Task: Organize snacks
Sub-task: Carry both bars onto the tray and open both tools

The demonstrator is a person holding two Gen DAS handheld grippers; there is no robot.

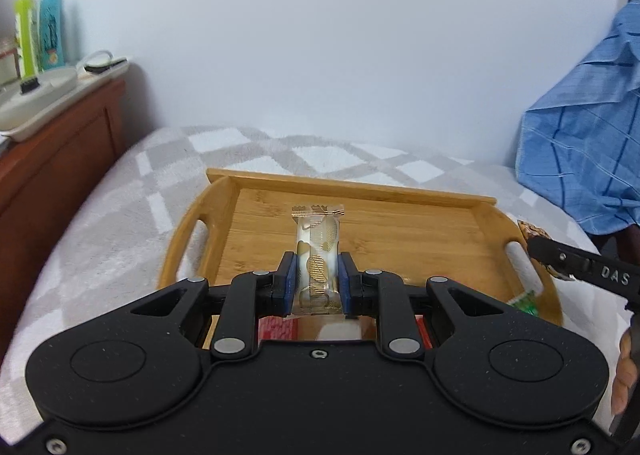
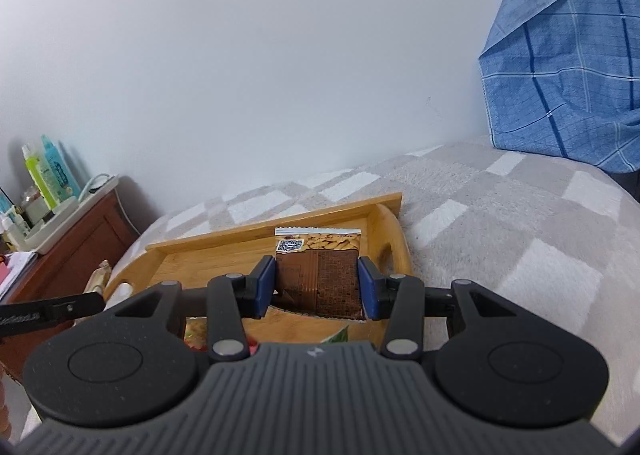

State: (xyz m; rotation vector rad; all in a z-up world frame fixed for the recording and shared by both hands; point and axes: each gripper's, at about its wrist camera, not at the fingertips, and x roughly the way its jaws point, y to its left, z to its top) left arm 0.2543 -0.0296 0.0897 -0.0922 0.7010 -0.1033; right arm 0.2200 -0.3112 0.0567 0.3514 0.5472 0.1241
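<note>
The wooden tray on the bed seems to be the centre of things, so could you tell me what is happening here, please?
A person is sorting snacks with a handheld tool in each hand. The left tool is shut on a clear gold-patterned snack packet, held over the wooden tray. The right tool is shut on a brown snack packet above the tray's right end. A few other packets lie at the tray's near edge, mostly hidden. The tray rests on a grey checked blanket.
</note>
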